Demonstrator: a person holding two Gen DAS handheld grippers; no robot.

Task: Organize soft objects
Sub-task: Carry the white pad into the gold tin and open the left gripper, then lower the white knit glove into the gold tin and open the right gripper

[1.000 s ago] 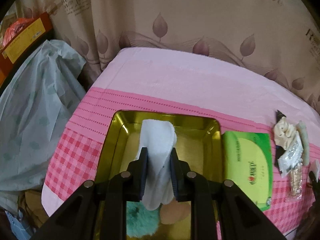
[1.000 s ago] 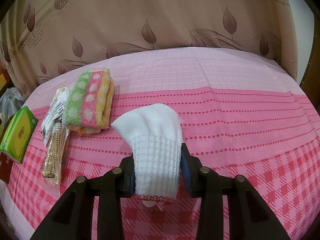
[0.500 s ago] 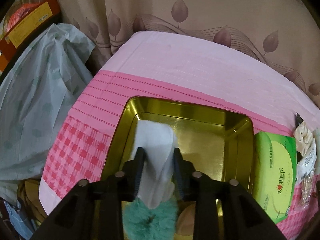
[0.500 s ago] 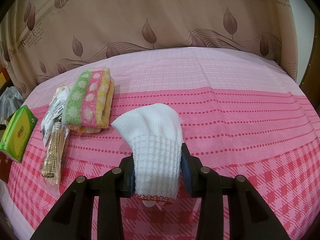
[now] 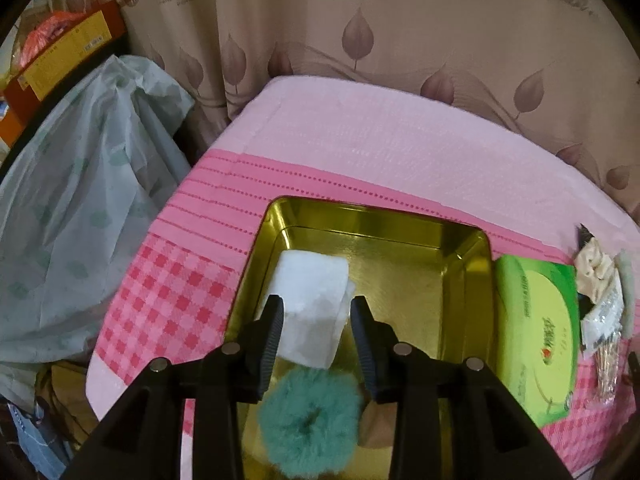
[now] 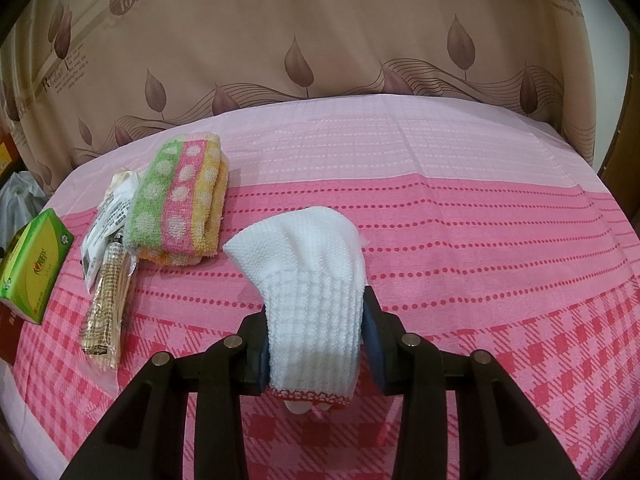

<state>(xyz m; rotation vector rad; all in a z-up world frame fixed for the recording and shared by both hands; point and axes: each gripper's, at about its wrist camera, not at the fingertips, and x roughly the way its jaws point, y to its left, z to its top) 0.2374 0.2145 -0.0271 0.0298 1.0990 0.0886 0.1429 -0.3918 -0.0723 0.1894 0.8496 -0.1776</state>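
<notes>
From the left wrist, the left gripper hangs over the gold tin with its fingers spread wide; the white pad lies between them on the tin floor, and I can't tell whether either finger touches it. A teal scrunchie sits in the tin just below, and a green tissue pack lies beside the tin on the pink cloth. From the right wrist, the right gripper is clamped on a white knit sock, pinched at its cuff end while its toe reaches forward over the tablecloth. A dotted towel lies to the left, near the tissue pack.
</notes>
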